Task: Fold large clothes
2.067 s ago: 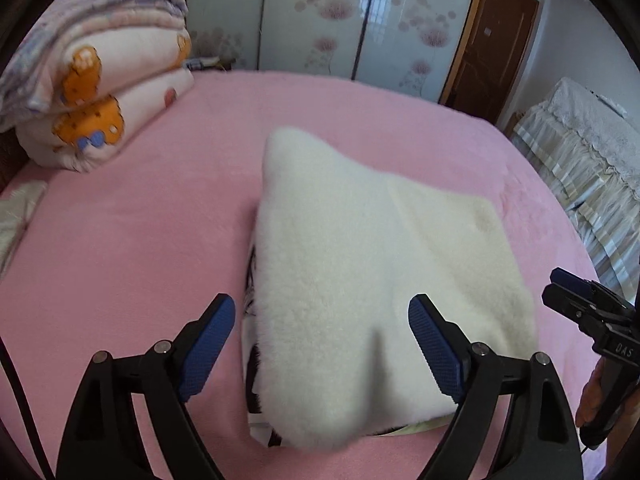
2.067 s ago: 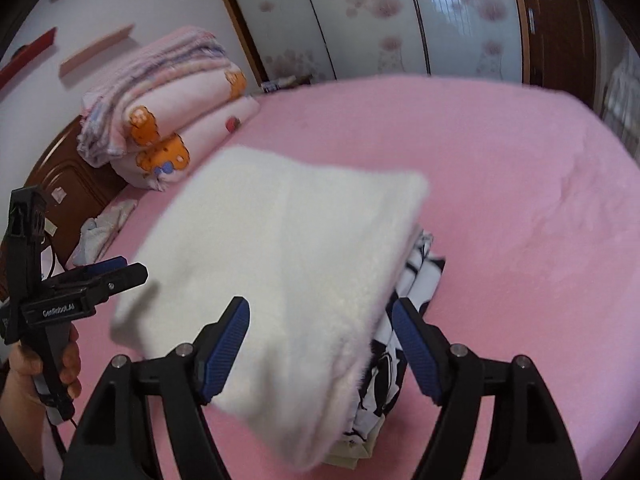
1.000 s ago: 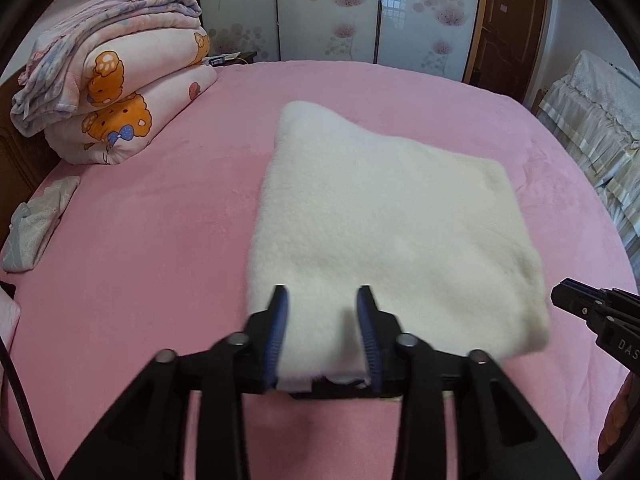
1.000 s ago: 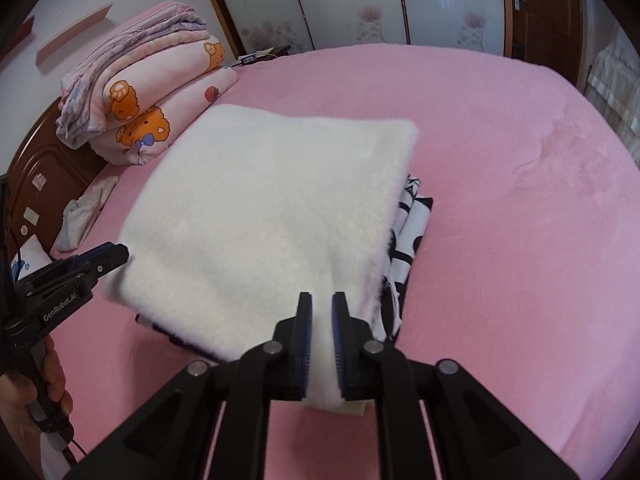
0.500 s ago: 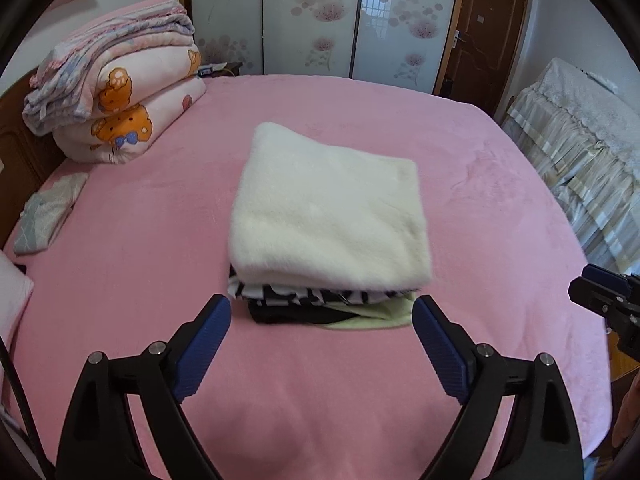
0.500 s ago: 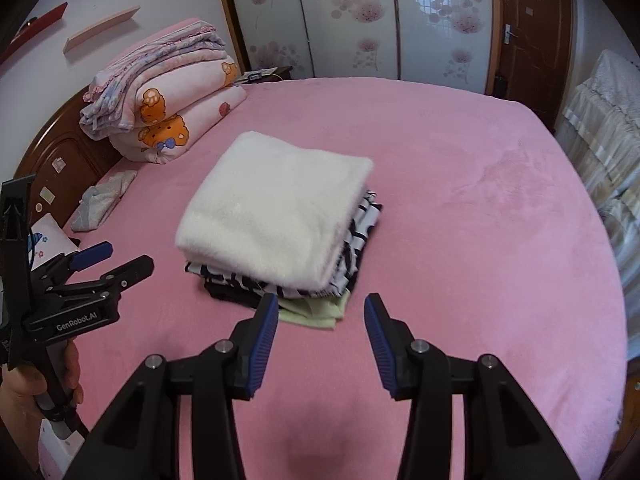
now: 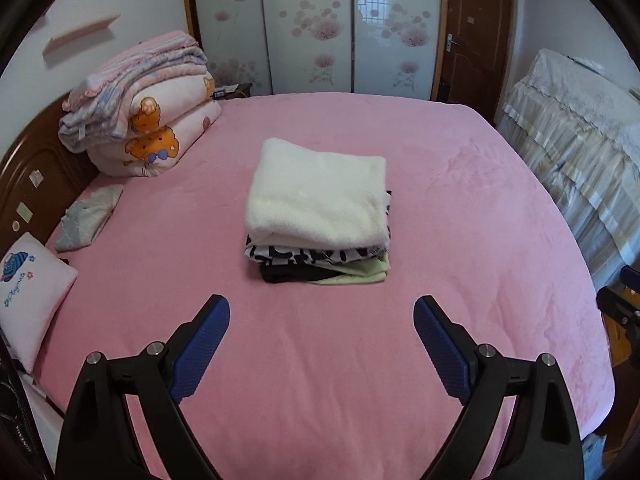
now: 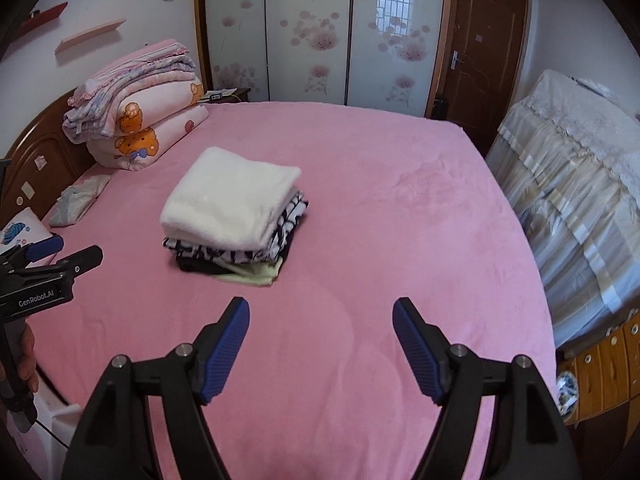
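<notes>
A folded white fleece garment (image 7: 318, 192) (image 8: 228, 200) tops a pile of folded clothes in the middle of the pink bed (image 7: 320, 360) (image 8: 400, 220). Under it lie a black-and-white patterned piece (image 7: 308, 254), a black one and a pale green one (image 7: 360, 272) (image 8: 252, 272). My left gripper (image 7: 322, 316) hangs open well short of the pile, with nothing between its blue pads. My right gripper (image 8: 322, 316) is also back from the pile, its jaws still opening and empty. The left gripper (image 8: 60, 252) shows at the left edge of the right wrist view, held in a hand (image 8: 26, 356).
Folded quilts with bear prints (image 7: 152, 120) (image 8: 140, 108) are stacked at the headboard corner. A small pillow (image 7: 28, 292) and a grey cloth (image 7: 88, 216) lie along the bed's left edge. A covered piece of furniture (image 7: 580, 140) stands right of the bed; a wooden door (image 8: 476, 48) is behind.
Both grippers let go of the white fleece garment, opened wide, and pulled back and up from the pile. The garment now lies flat on top of the stack.
</notes>
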The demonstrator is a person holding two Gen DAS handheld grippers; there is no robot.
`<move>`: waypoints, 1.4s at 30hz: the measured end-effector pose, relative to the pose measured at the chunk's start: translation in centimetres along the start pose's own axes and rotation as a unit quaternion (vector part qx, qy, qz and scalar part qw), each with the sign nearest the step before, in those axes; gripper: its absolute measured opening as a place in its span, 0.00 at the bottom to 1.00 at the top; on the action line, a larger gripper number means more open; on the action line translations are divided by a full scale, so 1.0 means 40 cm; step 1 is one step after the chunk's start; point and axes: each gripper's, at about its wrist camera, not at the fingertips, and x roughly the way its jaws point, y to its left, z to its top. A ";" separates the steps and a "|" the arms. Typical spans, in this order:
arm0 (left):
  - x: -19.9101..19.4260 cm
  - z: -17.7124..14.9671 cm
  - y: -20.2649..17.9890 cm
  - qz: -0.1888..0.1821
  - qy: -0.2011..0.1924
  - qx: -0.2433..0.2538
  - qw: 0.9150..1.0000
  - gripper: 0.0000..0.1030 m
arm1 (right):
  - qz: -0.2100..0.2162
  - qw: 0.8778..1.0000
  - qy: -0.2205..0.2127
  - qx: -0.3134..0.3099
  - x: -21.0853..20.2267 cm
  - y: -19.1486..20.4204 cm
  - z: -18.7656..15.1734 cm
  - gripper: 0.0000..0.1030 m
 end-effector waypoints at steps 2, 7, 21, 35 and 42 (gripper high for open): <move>-0.046 -0.054 -0.037 -0.008 -0.012 0.010 1.000 0.90 | -0.020 1.000 -0.006 -0.017 -0.025 0.003 -0.068 0.72; -0.125 -0.216 -0.124 -0.046 -0.041 0.006 0.998 1.00 | -0.057 0.998 -0.028 -0.028 -0.072 0.005 -0.241 0.72; -0.109 -0.556 -0.286 -0.043 -0.005 -0.020 0.999 1.00 | -0.034 0.995 -0.004 0.092 -0.074 -0.074 -0.563 0.73; -0.100 -0.585 -0.303 -0.027 0.003 -0.014 1.000 1.00 | -0.032 0.995 -0.012 0.090 -0.073 -0.065 -0.608 0.74; -0.089 -0.583 -0.292 -0.028 0.008 -0.015 0.999 1.00 | -0.037 0.995 -0.011 0.093 -0.074 -0.057 -0.613 0.74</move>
